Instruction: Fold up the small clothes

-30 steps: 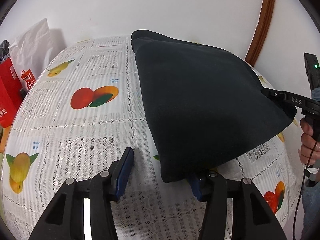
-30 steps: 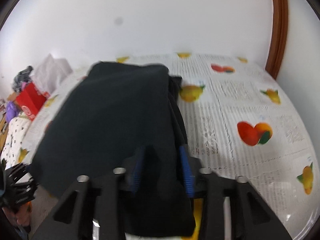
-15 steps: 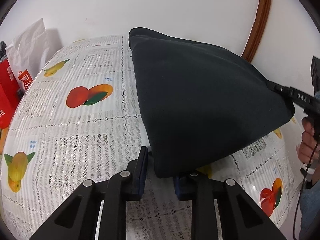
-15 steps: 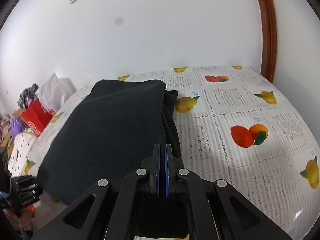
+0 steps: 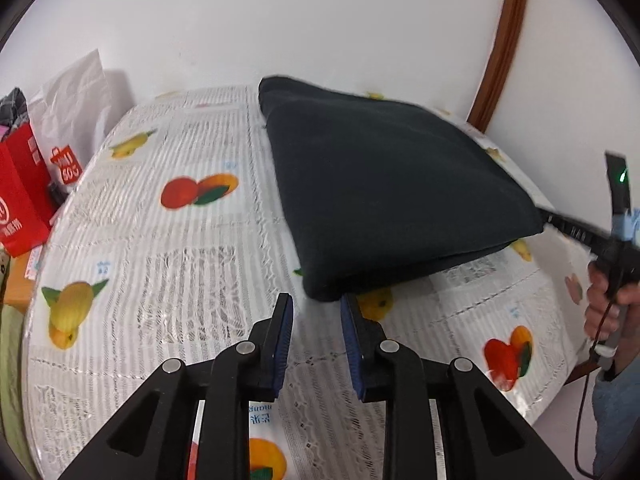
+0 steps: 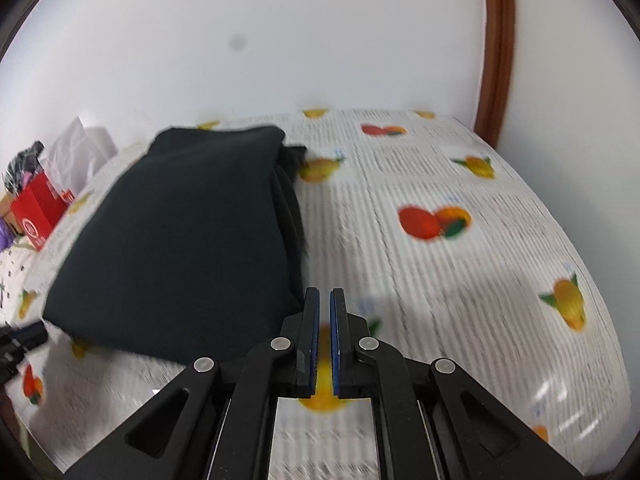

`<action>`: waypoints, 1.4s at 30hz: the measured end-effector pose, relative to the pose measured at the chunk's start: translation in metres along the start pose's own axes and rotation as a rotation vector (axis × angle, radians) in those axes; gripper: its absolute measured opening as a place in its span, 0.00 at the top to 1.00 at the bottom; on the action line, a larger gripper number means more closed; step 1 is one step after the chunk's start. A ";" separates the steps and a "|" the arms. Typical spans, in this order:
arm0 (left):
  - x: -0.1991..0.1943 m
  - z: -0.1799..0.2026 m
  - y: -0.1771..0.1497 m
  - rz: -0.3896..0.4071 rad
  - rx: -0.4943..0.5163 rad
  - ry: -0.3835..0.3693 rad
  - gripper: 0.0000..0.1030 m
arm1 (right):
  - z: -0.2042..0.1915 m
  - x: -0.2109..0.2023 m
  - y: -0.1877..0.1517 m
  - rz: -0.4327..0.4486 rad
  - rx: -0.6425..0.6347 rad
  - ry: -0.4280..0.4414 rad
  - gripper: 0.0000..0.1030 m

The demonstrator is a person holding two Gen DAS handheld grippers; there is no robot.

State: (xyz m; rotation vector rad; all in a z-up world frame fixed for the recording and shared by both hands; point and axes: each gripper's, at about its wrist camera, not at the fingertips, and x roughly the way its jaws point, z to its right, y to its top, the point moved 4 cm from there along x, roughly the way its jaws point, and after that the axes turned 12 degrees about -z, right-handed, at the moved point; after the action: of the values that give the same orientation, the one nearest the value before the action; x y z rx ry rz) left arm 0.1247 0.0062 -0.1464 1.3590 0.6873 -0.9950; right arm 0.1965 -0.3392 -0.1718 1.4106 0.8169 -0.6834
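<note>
A dark folded garment [image 5: 392, 188] lies flat on the fruit-print tablecloth [image 5: 160, 264]; it also shows in the right wrist view [image 6: 180, 240]. My left gripper [image 5: 316, 300] is open with a moderate gap, empty, just short of the garment's near corner. My right gripper [image 6: 324, 294] is nearly closed with a narrow gap and holds nothing, just right of the garment's near edge. In the left wrist view the right gripper's tip [image 5: 560, 222] sits by the garment's right corner.
A red shopping bag [image 5: 22, 196] and a white paper bag [image 5: 76, 108] stand beyond the table's left edge. A white wall and a brown door frame [image 5: 500, 44] are behind the table. The person's hand [image 5: 608, 296] is at the right.
Both grippers let go of the garment and pulled back. The garment dropped flat on the table. The left gripper's jaws stand narrower than a second ago.
</note>
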 end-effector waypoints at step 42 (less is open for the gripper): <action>0.085 -0.032 0.153 -0.033 -0.004 -0.072 0.54 | -0.064 0.136 0.233 -0.210 0.039 0.199 0.54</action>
State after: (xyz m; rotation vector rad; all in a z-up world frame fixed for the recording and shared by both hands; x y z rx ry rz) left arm 0.3029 0.0123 -0.1537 1.3061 0.6590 -1.0628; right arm 0.4592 -0.2528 -0.1495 1.4567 1.1259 -0.7293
